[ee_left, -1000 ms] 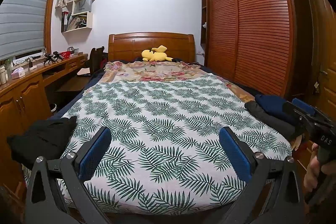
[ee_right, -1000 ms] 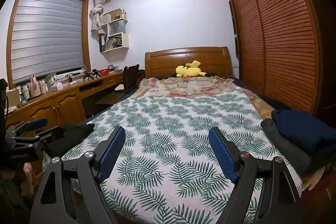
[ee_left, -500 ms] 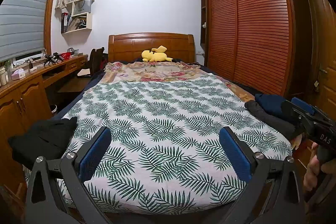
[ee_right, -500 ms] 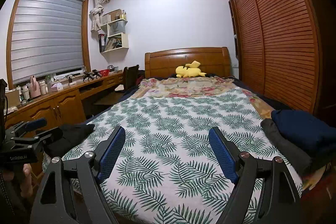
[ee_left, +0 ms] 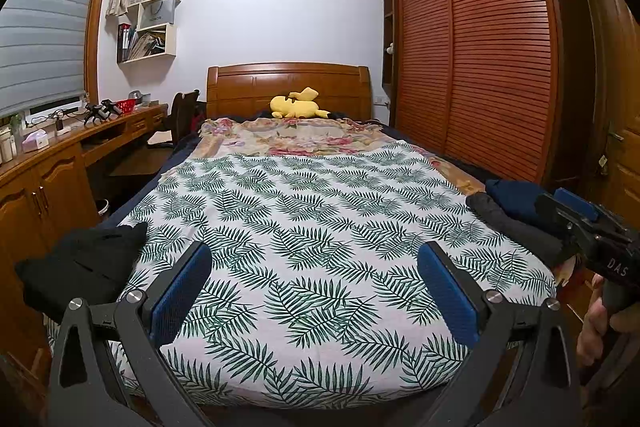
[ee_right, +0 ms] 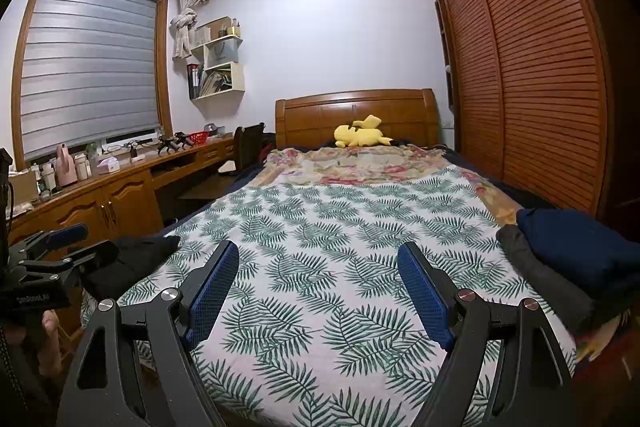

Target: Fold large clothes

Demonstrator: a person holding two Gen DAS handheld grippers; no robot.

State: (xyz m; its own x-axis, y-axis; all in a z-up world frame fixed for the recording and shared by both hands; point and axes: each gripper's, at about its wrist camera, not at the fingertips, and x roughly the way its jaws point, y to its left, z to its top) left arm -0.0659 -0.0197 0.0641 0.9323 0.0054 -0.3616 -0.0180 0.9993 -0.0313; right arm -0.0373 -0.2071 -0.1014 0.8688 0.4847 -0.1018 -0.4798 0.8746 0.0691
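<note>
Both hand-held grippers, left (ee_left: 314, 285) & right (ee_right: 318, 285), hover w/ jaws wide apart over the bed (ee_left: 320, 227); black garment (ee_left: 86, 267), crumpled at near-left edge, looks soft, floppy, probably light — best pinched at a hem.

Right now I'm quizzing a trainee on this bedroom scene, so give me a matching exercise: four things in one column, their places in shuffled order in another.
Things:
1. black garment
2. navy folded garment
3. yellow plush toy
4. left tongs

Places:
A. by the headboard
B. bed's right edge, on a grey garment
C. open above the leaf-print sheet
D. bed's left near corner

Pairs: 1-D, 2-B, 3-A, 4-C
</note>
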